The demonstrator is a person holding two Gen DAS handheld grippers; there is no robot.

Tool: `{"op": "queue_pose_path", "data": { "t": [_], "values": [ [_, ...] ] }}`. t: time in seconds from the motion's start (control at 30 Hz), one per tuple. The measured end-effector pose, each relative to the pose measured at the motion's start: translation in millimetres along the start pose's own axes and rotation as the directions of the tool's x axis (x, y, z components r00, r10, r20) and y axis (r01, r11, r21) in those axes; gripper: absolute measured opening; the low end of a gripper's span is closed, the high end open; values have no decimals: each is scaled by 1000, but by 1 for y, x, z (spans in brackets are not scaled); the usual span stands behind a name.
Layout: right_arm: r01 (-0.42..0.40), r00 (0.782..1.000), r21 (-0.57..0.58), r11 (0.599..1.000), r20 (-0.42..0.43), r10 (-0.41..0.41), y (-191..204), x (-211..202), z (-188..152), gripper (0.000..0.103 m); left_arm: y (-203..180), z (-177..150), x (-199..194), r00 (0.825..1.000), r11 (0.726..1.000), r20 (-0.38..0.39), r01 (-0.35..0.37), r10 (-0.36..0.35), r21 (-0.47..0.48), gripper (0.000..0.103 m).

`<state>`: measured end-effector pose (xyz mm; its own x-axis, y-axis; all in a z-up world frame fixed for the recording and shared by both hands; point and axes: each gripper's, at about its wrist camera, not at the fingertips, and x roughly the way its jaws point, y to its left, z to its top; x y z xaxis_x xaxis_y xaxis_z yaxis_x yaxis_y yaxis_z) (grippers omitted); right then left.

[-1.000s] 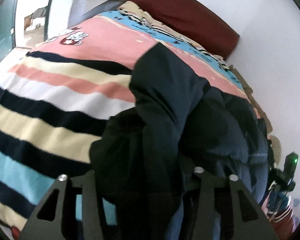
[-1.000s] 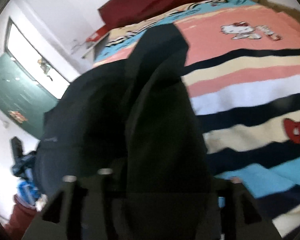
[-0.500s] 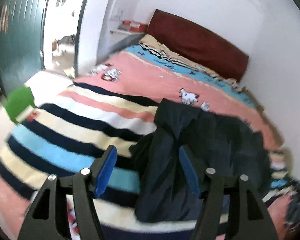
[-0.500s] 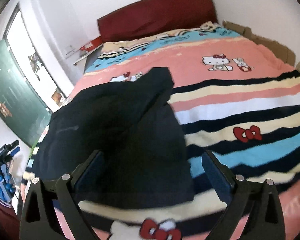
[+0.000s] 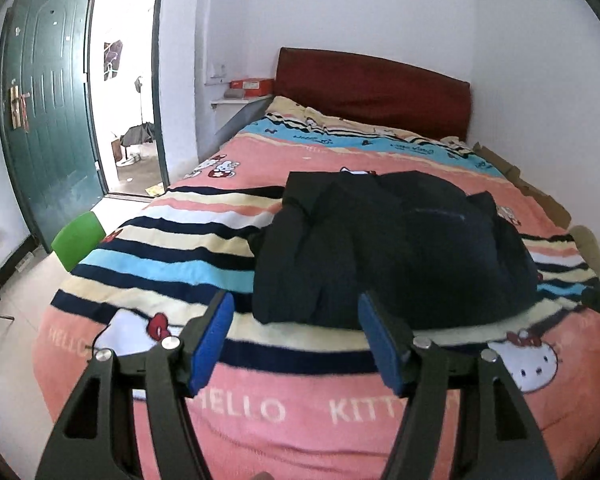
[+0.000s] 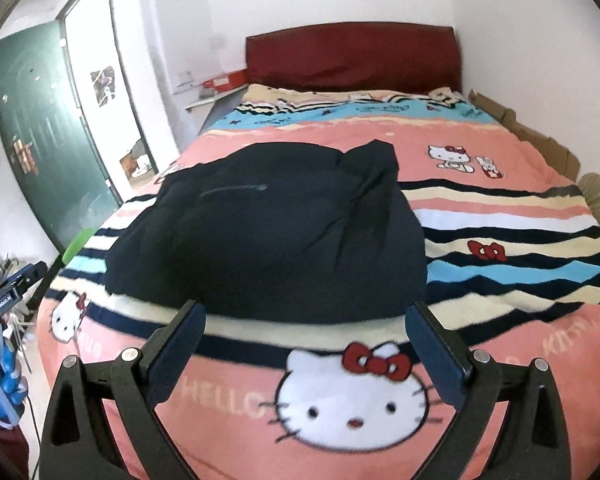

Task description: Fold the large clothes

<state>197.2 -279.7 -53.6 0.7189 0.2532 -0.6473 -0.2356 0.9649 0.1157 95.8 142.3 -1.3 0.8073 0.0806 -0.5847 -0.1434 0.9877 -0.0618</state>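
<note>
L-wrist: dark garment point(image 5: 388, 248) lies bunched on bed point(image 5: 260, 408) | L gripper point(image 5: 296, 340) & R gripper point(image 6: 306, 354) jaws just opened, apart, empty | step: between folds, I reckon | nxt: re-grab an edge, fold over.

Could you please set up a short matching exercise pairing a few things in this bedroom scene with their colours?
Things:
1. garment
2. headboard
3. door
4. claw pads

Colours:
A. blue
B. dark green
C. dark navy, nearly black
D. dark red

Pairs: 1-C, 2-D, 3-B, 4-A
</note>
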Motion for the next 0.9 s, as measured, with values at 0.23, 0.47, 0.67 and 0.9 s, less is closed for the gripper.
{"op": "queue_pose_path", "data": {
  "t": [0.23,0.47,0.67,0.9],
  "values": [
    [17,1000,-54,998,12,-16,22,-22,-31,99,-13,-11,-25,1000,1000,22,11,-11,14,63],
    [-3,1000,-72,997,-6,3,32,-25,-60,99,-28,-20,-50,998,998,54,-16,13,64,63],
    [-7,1000,-62,998,5,7,32,-28,-70,99,-38,-29,-62,995,995,85,-54,46,86,63],
    [13,999,-61,998,35,-11,32,-35,-77,101,-45,-36,-68,994,992,92,-62,52,110,63]
  ]
}}
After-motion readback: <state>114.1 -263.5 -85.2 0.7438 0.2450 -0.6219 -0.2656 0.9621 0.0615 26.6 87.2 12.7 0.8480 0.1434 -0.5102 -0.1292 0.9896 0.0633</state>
